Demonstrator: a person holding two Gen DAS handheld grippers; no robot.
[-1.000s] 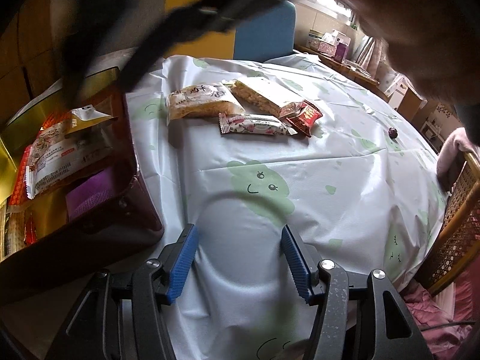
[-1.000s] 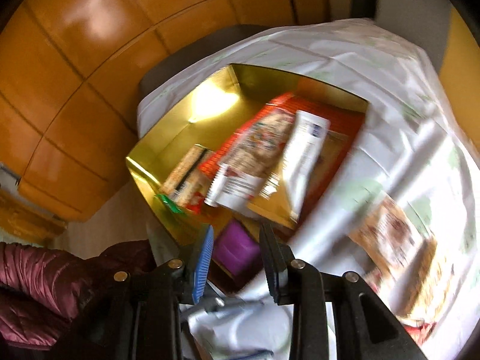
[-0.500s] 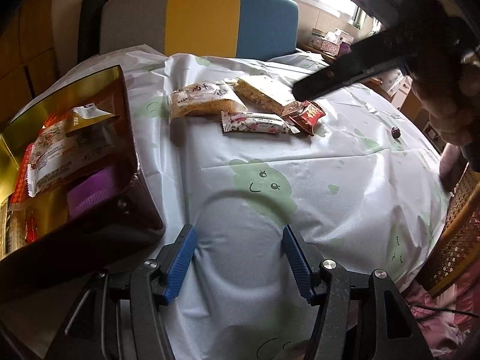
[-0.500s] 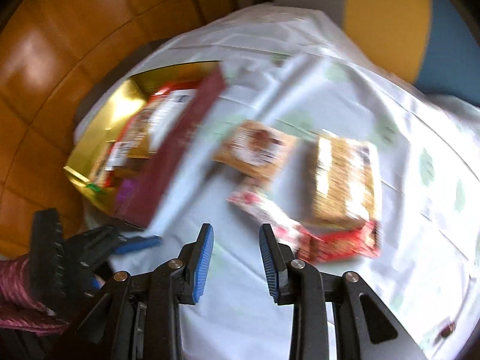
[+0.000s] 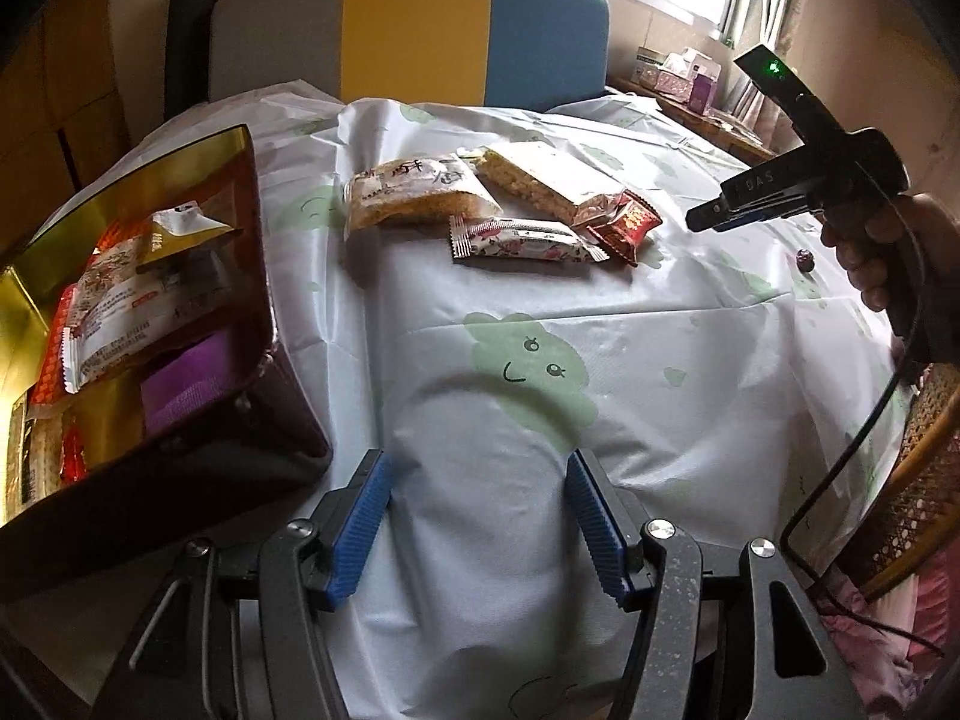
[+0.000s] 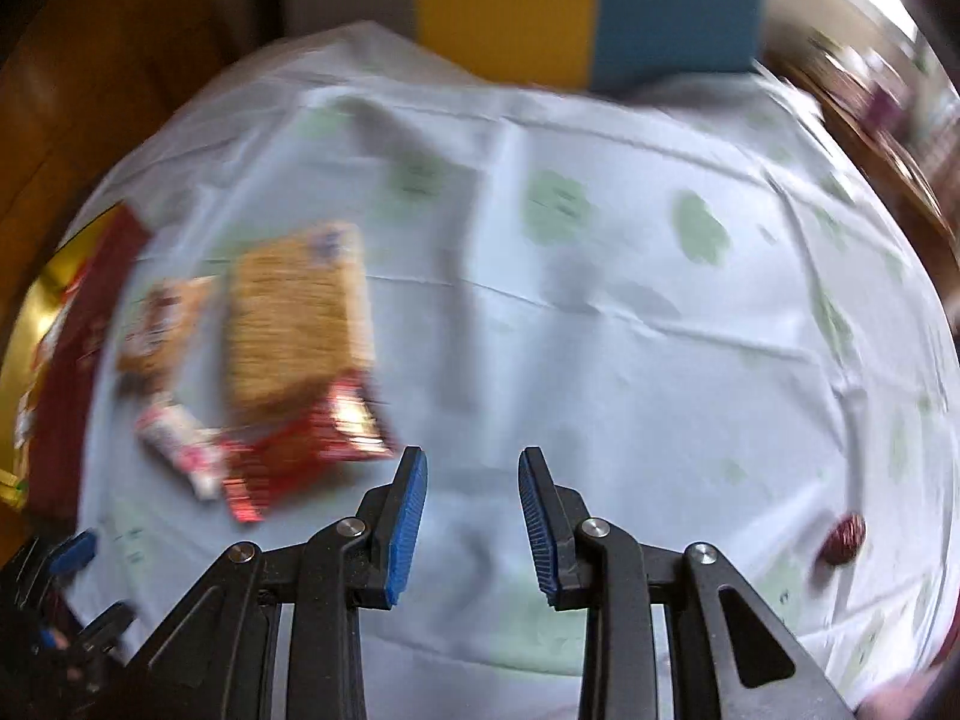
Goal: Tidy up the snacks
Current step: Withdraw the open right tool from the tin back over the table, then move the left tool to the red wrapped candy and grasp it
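Note:
A gold-lined box [image 5: 138, 162] at the table's left holds several packets, among them a white one [image 5: 126, 312] and a purple one [image 5: 186, 384]. Beyond it on the pale cloth lie a cake packet [image 5: 414, 195], a crisp bar [image 5: 528, 180], a floral packet [image 5: 522, 243] and a red packet [image 5: 624, 222]. A small dark red candy [image 5: 804, 260] sits alone at the right. My left gripper [image 5: 477, 480] is open and empty above the cloth near the box. My right gripper [image 6: 474, 468] hovers right of the red packet [image 6: 312, 444], jaws slightly apart with nothing between them. The candy [image 6: 843, 540] is to its right.
A chair with a grey, yellow and blue back [image 5: 420, 30] stands behind the table. A wicker chair [image 5: 924, 480] is at the right edge. A hand [image 5: 882, 252] holds the right gripper's handle, with a cable hanging from it. A sideboard [image 5: 678, 75] carries small boxes.
The right gripper swung from above the box, across the loose snacks, to the cloth on their right, rolling as it went. The left gripper stayed put.

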